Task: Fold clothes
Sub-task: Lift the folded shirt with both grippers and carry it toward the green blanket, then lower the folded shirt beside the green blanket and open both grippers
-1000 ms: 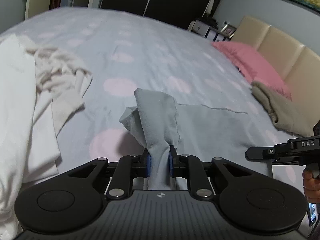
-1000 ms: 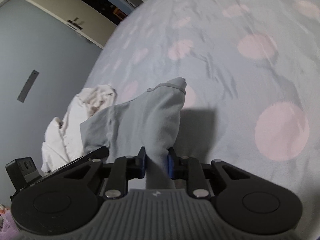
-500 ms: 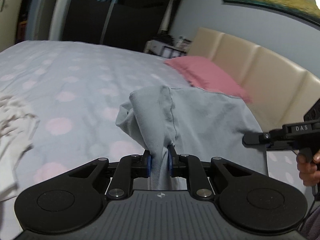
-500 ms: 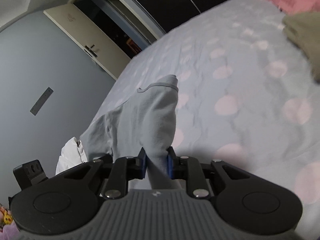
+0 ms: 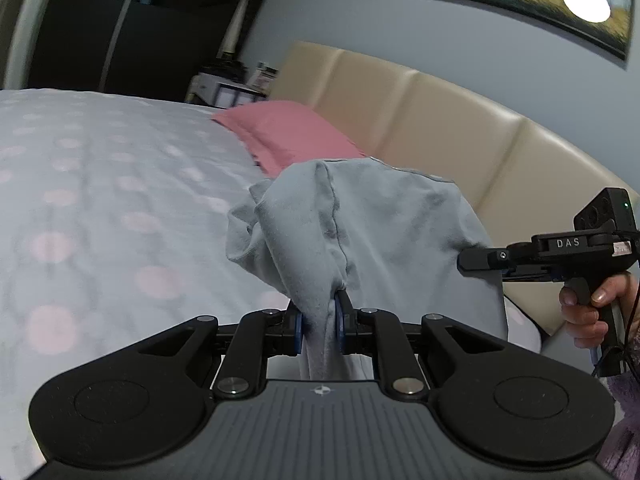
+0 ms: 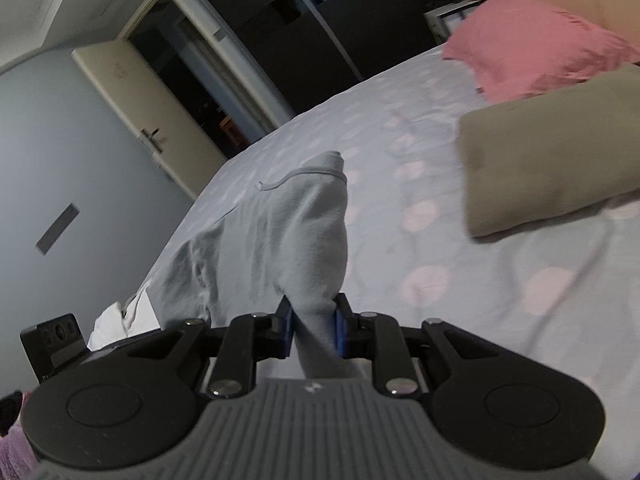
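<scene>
A light grey garment (image 5: 380, 232) hangs in the air above the bed, held at two points. My left gripper (image 5: 319, 326) is shut on a bunched, seamed corner of it. My right gripper (image 6: 313, 326) is shut on another corner of the same grey garment (image 6: 288, 240), which drapes away to the left. In the left wrist view the right gripper (image 5: 496, 260) shows at the right edge, held by a hand (image 5: 596, 308), with the cloth stretched between the two. A white garment (image 6: 120, 320) peeks out at lower left in the right wrist view.
The bed (image 5: 100, 200) has a pale grey cover with pink dots. A pink pillow (image 6: 536, 56) and a folded olive-tan garment (image 6: 548, 160) lie near the cream padded headboard (image 5: 440, 120). A door and dark wardrobe stand beyond the bed.
Both grippers have risen and tilted up with the grey garment, lifting it off the bed. The view now faces the headboard; the white pile has dropped out of the left wrist view.
</scene>
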The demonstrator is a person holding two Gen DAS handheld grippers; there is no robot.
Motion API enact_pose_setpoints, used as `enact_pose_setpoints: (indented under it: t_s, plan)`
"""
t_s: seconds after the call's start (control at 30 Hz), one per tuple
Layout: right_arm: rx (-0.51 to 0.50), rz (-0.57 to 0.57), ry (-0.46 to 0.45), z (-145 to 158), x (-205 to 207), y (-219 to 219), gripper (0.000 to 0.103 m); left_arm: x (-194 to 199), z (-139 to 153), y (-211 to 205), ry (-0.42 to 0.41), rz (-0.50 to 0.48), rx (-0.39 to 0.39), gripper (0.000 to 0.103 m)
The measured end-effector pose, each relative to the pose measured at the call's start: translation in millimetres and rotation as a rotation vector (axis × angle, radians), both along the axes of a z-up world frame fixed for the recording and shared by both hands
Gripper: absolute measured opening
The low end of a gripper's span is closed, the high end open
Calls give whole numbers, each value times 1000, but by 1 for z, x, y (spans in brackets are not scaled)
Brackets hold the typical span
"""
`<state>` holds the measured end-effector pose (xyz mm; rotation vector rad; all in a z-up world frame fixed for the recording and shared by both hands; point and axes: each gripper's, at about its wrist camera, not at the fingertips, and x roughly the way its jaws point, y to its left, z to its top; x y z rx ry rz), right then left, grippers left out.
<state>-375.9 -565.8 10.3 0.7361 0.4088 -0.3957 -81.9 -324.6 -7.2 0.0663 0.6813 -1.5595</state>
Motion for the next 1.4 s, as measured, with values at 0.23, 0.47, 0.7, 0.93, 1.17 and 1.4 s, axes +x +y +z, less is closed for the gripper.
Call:
enact_pose_setpoints:
  t_s: [0.23, 0.47, 0.7, 0.93, 1.17, 1.4]
  plan:
    - [30, -112, -11, -10, -70, -32, 22, -43, -7, -52, 4, -97, 13, 13]
    - [104, -178, 49, -32, -105, -77, 22, -71, -34, -110, -8, -165, 98, 13]
    - [175, -254, 131, -81, -100, -119, 22, -75, -66, -156, -23, -177, 187, 13]
    - [179, -297, 167, -115, -78, -151, 22, -69, -99, -197, -38, -167, 279, 13]
    - [165, -324, 214, -138, -57, -178, 22, -64, -128, -230, -49, -158, 365, 13]
    - [152, -353, 282, -160, -48, -185, 27, -54, -142, -234, -27, -145, 382, 24]
